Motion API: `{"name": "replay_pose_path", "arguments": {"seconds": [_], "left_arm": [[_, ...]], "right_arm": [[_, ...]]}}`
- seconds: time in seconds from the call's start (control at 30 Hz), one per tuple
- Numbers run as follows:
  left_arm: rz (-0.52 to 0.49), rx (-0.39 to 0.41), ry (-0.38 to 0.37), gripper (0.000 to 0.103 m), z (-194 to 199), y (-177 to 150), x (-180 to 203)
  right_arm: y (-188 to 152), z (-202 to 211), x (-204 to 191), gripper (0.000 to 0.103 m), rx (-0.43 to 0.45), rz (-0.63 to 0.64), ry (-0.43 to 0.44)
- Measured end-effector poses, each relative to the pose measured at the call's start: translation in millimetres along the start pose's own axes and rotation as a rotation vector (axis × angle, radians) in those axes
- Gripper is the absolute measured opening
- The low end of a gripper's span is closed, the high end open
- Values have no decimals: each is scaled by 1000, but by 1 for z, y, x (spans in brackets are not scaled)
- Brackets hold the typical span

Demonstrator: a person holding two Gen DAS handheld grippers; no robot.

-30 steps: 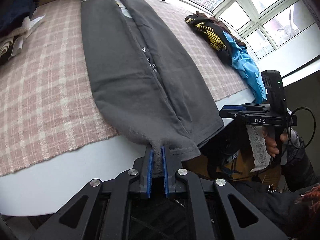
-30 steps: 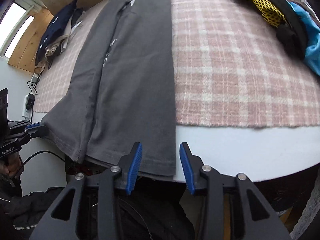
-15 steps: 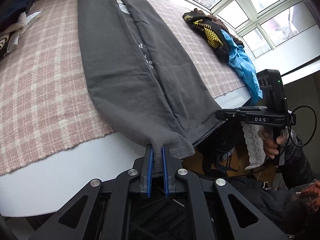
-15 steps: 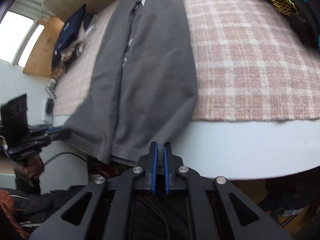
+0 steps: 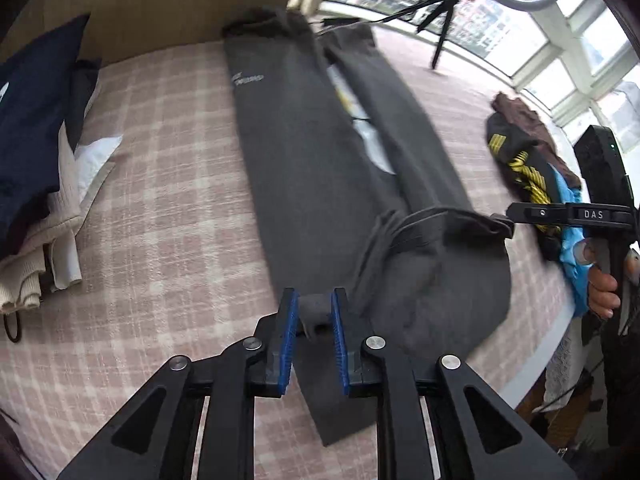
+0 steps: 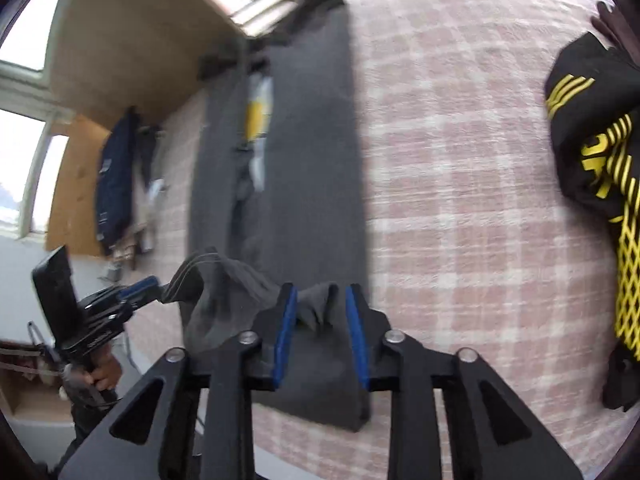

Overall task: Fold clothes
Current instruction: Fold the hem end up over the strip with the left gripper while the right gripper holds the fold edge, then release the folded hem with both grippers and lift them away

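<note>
A long dark grey garment (image 5: 320,168) lies lengthwise on the pink plaid bed cover (image 5: 160,200). Its near end is doubled back over its middle in a loose hump (image 5: 440,280). My left gripper (image 5: 313,320) is over the bed, its blue pads pinching a bunch of the grey hem. My right gripper (image 6: 320,320) has its jaws partly apart, with a slack peak of grey cloth (image 6: 320,304) standing between them. Each gripper shows in the other's view, the right gripper (image 5: 508,220) and the left gripper (image 6: 148,284), each with raised hem at its tip.
A black and yellow garment (image 6: 592,152) with blue cloth (image 5: 572,240) lies at the right of the bed. Navy, white and cream clothes (image 5: 36,168) are piled at the left by a wooden headboard (image 5: 160,8). Windows and a tripod (image 5: 440,20) stand beyond.
Both grippers have carried the garment's near hem from the bed's edge up and forward over its middle. The right gripper's jaws, tight half a second ago, have spread; the left's widened slightly.
</note>
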State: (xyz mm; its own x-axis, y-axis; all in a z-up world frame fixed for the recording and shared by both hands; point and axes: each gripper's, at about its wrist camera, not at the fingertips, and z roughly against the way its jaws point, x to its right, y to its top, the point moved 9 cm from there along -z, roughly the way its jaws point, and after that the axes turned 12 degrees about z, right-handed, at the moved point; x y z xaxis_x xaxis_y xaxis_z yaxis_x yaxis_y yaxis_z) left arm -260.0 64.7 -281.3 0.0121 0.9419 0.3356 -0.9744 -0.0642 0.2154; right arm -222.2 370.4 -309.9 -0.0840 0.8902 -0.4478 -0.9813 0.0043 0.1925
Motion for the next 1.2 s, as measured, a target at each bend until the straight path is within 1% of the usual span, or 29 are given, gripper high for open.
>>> {"name": "replay_pose_path", "arguments": {"seconds": [0.07, 0.13, 0.17, 0.23, 0.3, 0.4, 0.47, 0.53, 0.57, 0.6, 0.63, 0.7, 0.73, 0.8, 0.83, 0.87, 0.93, 1.03, 1.07, 1.1, 1.13, 1.17, 1.2], "left_arm": [[6, 44, -4, 21, 10, 0, -7], [-11, 85, -10, 35, 20, -6, -12], [-31, 100, -14, 37, 24, -12, -13], [-56, 95, 24, 37, 20, -22, -14], [-59, 70, 60, 37, 7, -29, -20], [-17, 34, 85, 37, -11, -28, -27], [-12, 42, 84, 37, -19, -21, -25], [-26, 51, 85, 37, -25, -14, -19], [-42, 57, 77, 37, -28, -12, -14], [-59, 63, 71, 37, -31, -9, -9], [-71, 65, 84, 37, -35, -6, -7], [-84, 60, 125, 37, -42, -1, -6], [-83, 57, 133, 37, -41, 0, -5], [-81, 88, 109, 37, -32, 2, -3], [-79, 106, 97, 37, -27, 2, -2], [-70, 108, 90, 37, -24, 0, -4], [-50, 99, 84, 37, -24, -3, -10], [-26, 85, 89, 37, -30, -5, -16], [-22, 85, 84, 37, -32, -5, -16], [-25, 93, 73, 32, -32, -5, -13], [-32, 104, 60, 23, -32, -4, -9], [-43, 109, 50, 17, -31, -4, -4], [-55, 113, 41, 7, -30, -4, 1]], "right_arm": [[-3, 6, 3, 32, 34, 27, 41], [-13, 14, 4, 32, 79, 98, 15], [-19, 14, 4, 32, 87, 127, -1], [-31, 15, 2, 32, 104, 172, -13], [-35, 12, -3, 32, 127, 227, -31], [-22, -4, -10, 32, 140, 290, -77], [-10, -18, -14, 32, 136, 309, -88], [-2, -30, -15, 32, 123, 327, -117], [0, -35, -14, 27, 113, 335, -131], [1, -36, -14, 18, 112, 344, -139], [1, -33, -16, 7, 120, 354, -141], [2, -28, -19, 7, 135, 374, -145], [2, -25, -20, 7, 143, 384, -148], [2, -20, -23, 7, 159, 404, -152], [2, -17, -25, 10, 166, 414, -154], [4, -16, -27, 17, 168, 429, -164], [7, -20, -29, 26, 155, 458, -191], [9, -32, -27, 26, 116, 467, -194], [8, -34, -27, 26, 111, 463, -188], [7, -36, -26, 24, 111, 454, -187], [7, -37, -25, 10, 113, 441, -183], [6, -35, -24, 5, 116, 426, -170], [6, -31, -25, 5, 132, 416, -155]]}}
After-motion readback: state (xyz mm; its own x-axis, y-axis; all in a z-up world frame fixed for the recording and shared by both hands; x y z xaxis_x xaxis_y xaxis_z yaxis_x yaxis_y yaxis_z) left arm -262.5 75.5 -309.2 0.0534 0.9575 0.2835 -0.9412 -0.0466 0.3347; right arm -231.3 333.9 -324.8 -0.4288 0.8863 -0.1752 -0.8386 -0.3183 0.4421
